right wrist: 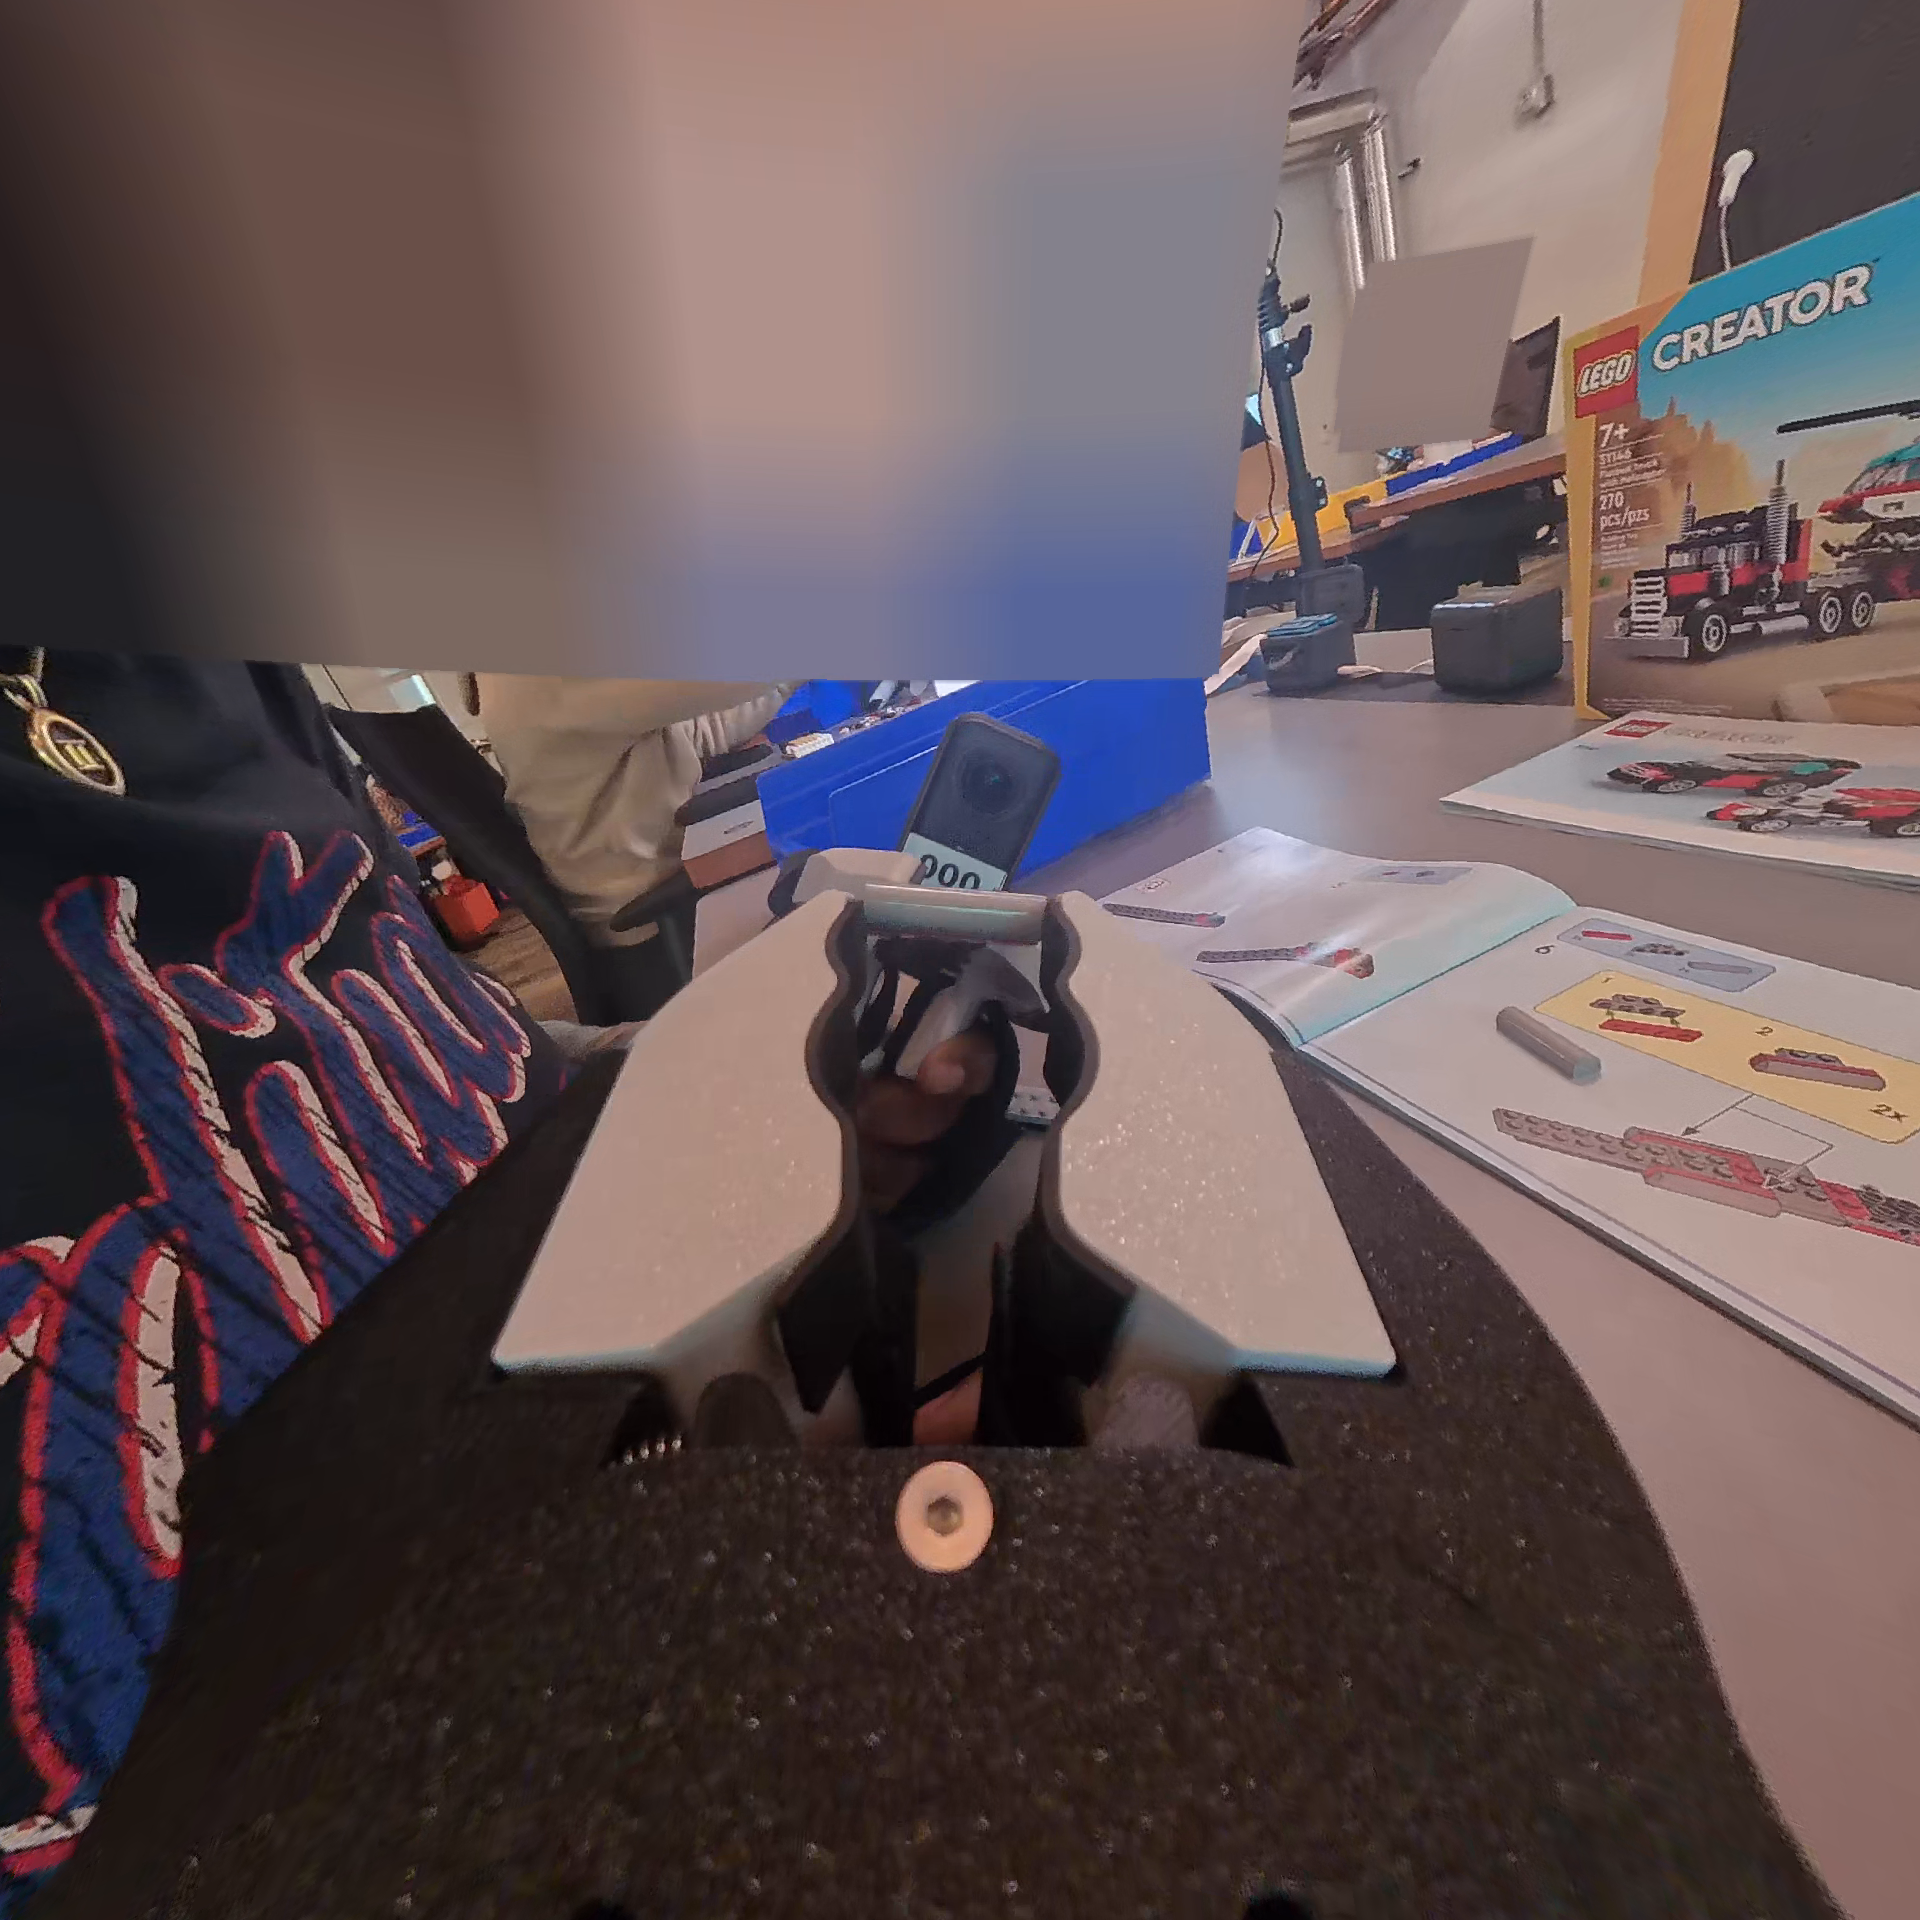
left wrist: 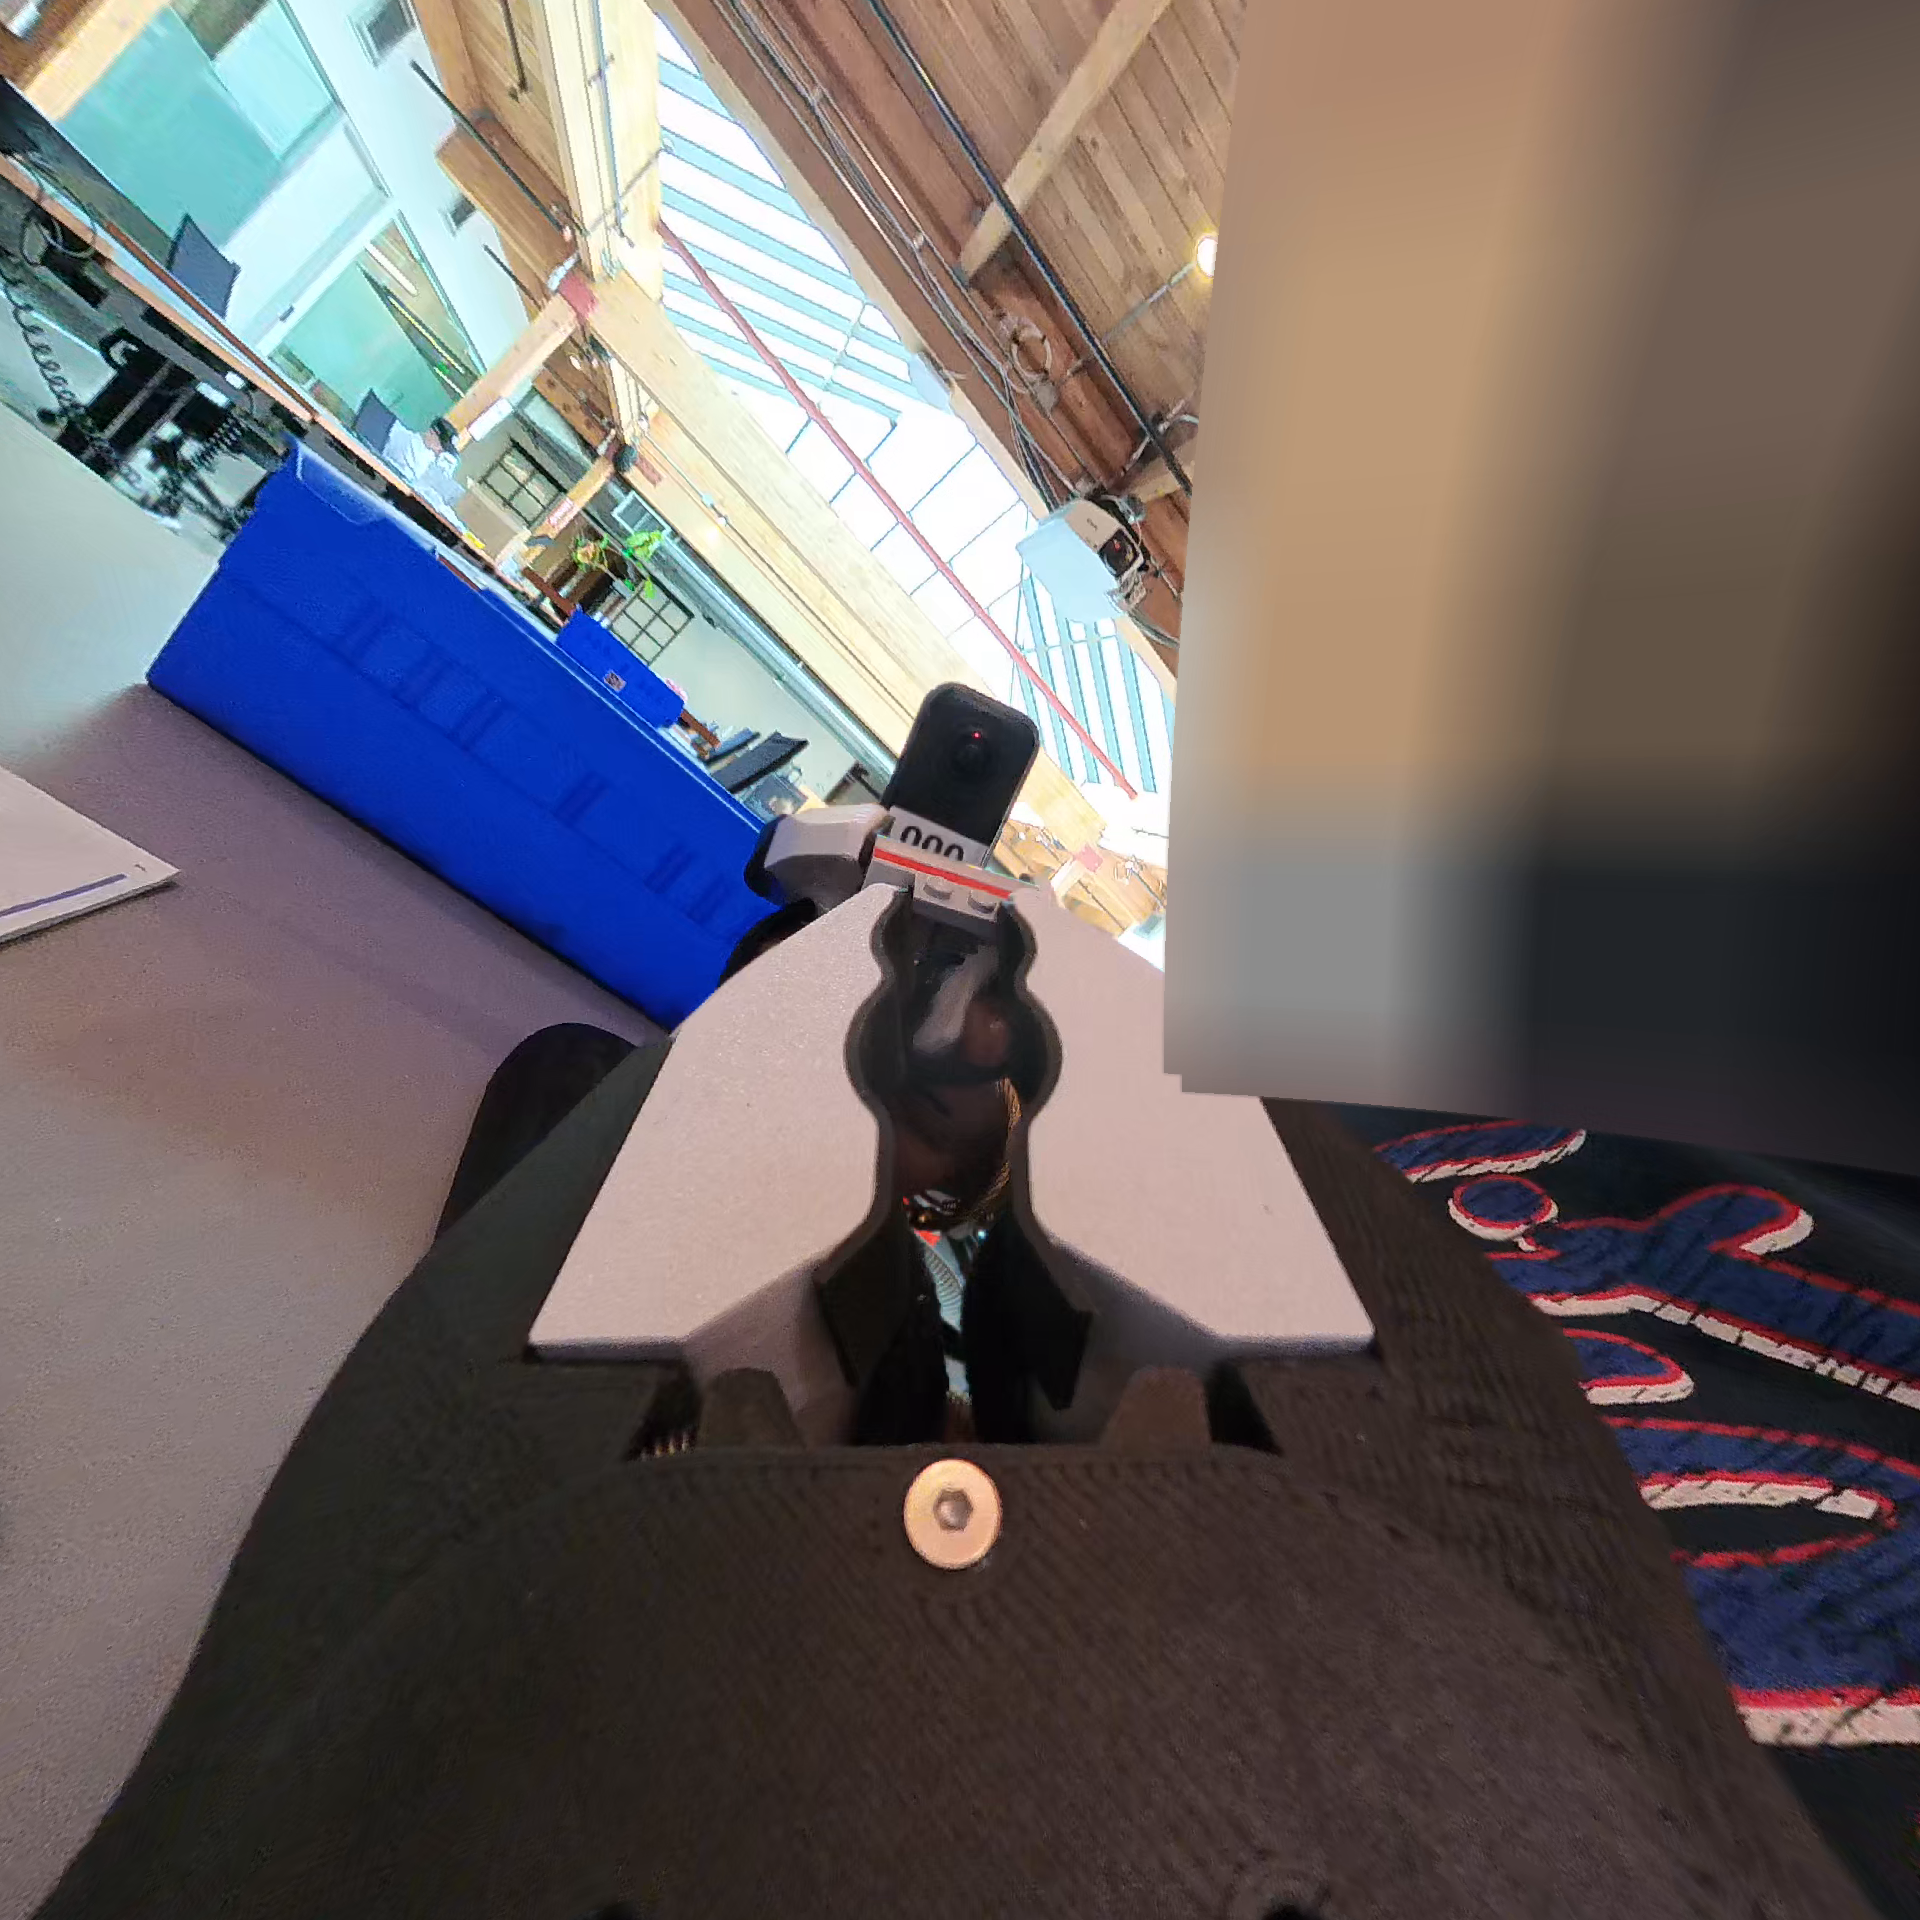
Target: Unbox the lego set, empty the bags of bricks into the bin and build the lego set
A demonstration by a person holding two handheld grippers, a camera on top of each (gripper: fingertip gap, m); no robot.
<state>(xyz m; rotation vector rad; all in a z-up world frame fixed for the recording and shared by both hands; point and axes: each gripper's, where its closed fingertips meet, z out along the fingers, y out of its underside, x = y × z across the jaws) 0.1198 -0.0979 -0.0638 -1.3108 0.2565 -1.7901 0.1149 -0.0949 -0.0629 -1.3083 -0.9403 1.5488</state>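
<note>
Holding a small grey-and-red brick assembly (left wrist: 951, 878) between both tools, mid-frame in each view: left gripper (left wrist: 940, 904) and right gripper (right wrist: 951, 914) are each pinched on it, tips facing. Its long axis runs across the tips, flat. Open instruction booklet (right wrist: 1621, 1081) lies right of frame, blue bin (left wrist: 447, 717) upper left. Neither hand nearer; probably a press-fit or handover next.

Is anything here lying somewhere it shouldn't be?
One thing: a small grey cylindrical piece lies loose on the open instruction booklet, not in the blue bin. It looks round, so it might roll off. Otherwise the box stands upright and nothing looks spilled.
</note>
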